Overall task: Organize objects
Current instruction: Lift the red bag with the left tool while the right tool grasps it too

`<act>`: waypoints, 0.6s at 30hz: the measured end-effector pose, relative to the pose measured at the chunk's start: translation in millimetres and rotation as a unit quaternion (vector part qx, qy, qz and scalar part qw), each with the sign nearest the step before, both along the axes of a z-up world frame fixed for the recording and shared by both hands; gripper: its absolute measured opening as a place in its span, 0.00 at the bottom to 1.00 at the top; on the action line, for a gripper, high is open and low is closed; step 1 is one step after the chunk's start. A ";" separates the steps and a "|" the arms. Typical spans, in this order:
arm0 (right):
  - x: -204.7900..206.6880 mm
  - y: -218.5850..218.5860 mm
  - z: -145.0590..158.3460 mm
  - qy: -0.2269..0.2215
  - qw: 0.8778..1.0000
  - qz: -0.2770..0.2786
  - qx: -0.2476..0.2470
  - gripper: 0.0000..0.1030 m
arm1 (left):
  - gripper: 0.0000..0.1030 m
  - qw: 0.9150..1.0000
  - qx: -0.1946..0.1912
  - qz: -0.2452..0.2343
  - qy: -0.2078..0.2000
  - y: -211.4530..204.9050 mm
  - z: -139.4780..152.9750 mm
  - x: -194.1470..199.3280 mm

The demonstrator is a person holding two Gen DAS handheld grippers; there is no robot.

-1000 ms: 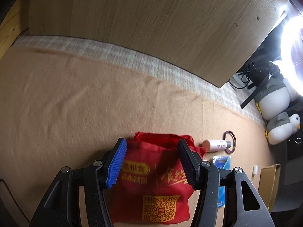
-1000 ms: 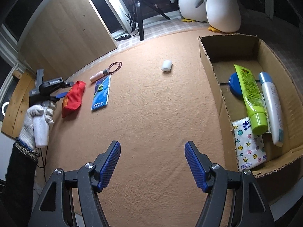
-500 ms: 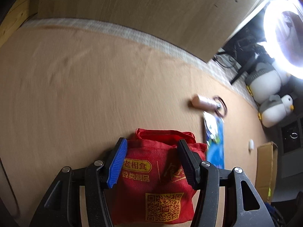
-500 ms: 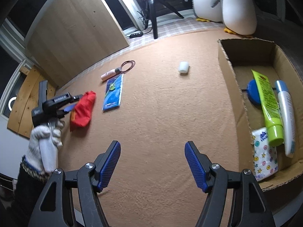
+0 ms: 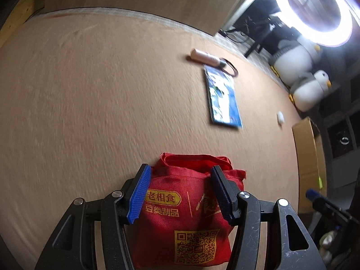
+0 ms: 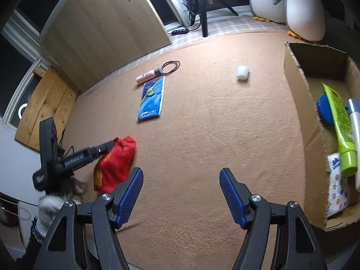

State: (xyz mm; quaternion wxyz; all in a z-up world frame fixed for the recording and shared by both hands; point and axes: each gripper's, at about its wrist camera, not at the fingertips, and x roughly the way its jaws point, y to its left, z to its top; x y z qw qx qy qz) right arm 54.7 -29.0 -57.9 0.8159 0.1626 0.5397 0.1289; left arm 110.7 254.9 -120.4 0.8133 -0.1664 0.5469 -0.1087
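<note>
Support surface: tan carpet [image 6: 202, 135]. Items on it, right wrist view: blue booklet [image 6: 151, 99] approx. centre; pink tube [image 6: 146, 77] w/ hair ties [image 6: 172, 67] at its 12 o'clock; white cap, possibly [image 6: 242, 73], 2 o'clock; cardboard box [image 6: 294, 85], 3 o'clock.

Red cloth bag [image 5: 186, 204], yellow print and QR code, clamped between blue pads, lifted off tan carpet [image 6: 202, 123]. Blue packet [image 6: 151, 99] flat on carpet; pink tube [image 6: 146, 77] beside hair ties [image 6: 172, 66]. White cap [image 6: 242, 73] near open cardboard box [image 6: 292, 67].
</note>
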 end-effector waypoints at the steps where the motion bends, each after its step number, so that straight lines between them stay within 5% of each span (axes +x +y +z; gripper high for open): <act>1: 0.1 1.9 -1.2 0.002 1.000 0.003 0.000 0.65 | 0.57 1.000 0.002 -0.004 0.000 -2.8 0.6 -4.2; 18: 7.3 55.8 -31.5 0.062 0.996 0.046 0.047 0.65 | 0.76 0.992 -0.002 -0.123 -0.004 7.8 21.3 -52.6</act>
